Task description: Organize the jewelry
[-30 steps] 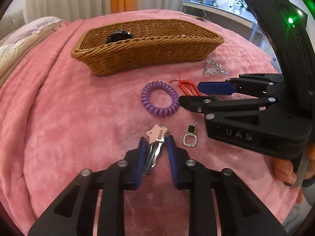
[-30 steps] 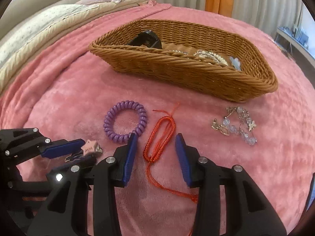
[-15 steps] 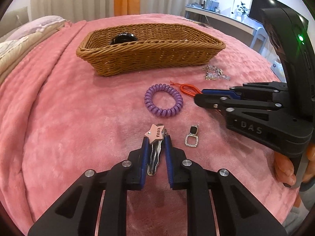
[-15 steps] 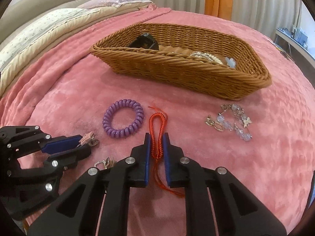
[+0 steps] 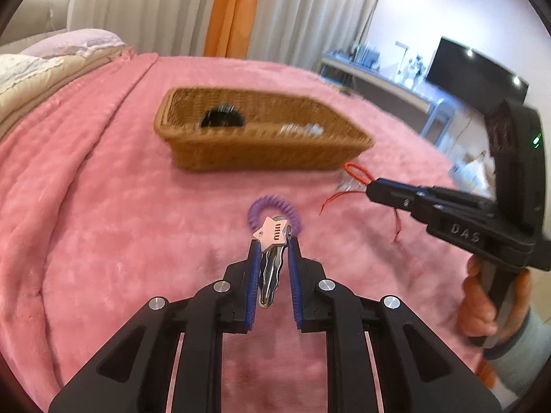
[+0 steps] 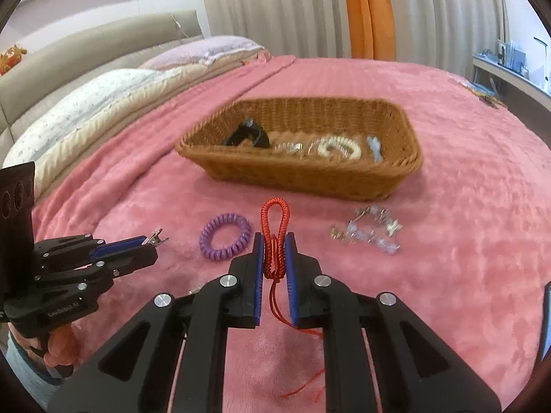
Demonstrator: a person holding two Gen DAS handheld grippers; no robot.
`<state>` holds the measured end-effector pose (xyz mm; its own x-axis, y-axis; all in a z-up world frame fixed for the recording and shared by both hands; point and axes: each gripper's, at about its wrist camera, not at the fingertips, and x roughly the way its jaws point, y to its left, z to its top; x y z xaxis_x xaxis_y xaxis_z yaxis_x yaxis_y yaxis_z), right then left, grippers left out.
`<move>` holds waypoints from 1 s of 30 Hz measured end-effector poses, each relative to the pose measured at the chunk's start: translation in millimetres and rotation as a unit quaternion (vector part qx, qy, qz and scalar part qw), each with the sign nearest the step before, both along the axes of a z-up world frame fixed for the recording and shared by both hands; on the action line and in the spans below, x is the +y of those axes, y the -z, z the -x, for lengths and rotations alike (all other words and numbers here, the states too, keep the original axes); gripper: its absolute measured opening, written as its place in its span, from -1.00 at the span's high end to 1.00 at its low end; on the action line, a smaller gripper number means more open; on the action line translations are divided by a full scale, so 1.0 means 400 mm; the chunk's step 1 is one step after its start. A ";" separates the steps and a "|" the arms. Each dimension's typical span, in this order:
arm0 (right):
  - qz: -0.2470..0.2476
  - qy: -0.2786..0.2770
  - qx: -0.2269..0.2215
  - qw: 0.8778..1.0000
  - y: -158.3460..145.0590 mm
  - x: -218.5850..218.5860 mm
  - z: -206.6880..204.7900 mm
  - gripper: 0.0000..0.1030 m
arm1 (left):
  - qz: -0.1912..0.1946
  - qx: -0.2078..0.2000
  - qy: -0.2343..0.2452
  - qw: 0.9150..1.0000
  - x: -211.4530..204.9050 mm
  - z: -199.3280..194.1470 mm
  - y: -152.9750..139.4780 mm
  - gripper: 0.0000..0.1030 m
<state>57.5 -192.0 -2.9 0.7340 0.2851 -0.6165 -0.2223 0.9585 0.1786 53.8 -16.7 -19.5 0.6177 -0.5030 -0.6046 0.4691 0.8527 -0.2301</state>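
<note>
Left gripper (image 5: 272,241) clamped on the star hair clip (image 5: 272,258), right gripper (image 6: 274,241) clamped on the red cord bracelet (image 6: 274,237). Change since a second ago: both sets of tongs were wide apart around these pieces as they lay on the pink blanket (image 5: 103,223); half a second ago they had closed on them, still down at blanket level. Now both pieces are lifted clear and the views are higher, basket blurred with motion. Judgement: two grasps done at once, carry-to-basket step just started, neither piece dropped in yet.

Clip: long axis runs along the left fingers, metal prongs back toward the camera, pink star end pointing forward past the tips, roughly toward the basket. Cord: long axis also along the right fingers, doubled loop sticking forward and up beyond the tips, loose thin tails hanging below and behind the pads.

Next out on the blanket: purple coil hair tie (image 6: 225,236) lying flat, just beyond and left of the right tips. Crystal bracelet (image 6: 370,234) off to the right, near the basket's front wall. Both untouched, so more pickups remain.

Farthest: wicker basket (image 6: 310,179), well apart from both grippers, already holding a black claw clip (image 6: 246,135), a white coil tie and some pale bits too blurred to name.
</note>
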 end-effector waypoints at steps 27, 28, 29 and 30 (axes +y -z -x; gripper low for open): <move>-0.012 0.041 -0.042 0.998 -0.171 -0.105 -0.380 0.81 | 0.004 -0.077 -0.049 0.996 -0.173 -0.358 -0.217 0.72; -0.012 0.044 -0.032 0.998 -0.152 -0.109 -0.396 0.81 | 0.000 -0.071 -0.052 0.996 -0.177 -0.372 -0.197 0.72; -0.012 0.045 -0.023 0.999 -0.135 -0.112 -0.409 0.81 | -0.003 -0.065 -0.055 0.996 -0.183 -0.383 -0.182 0.72; -0.012 0.047 -0.016 0.999 -0.119 -0.114 -0.418 0.81 | -0.003 -0.061 -0.055 0.997 -0.183 -0.392 -0.170 0.72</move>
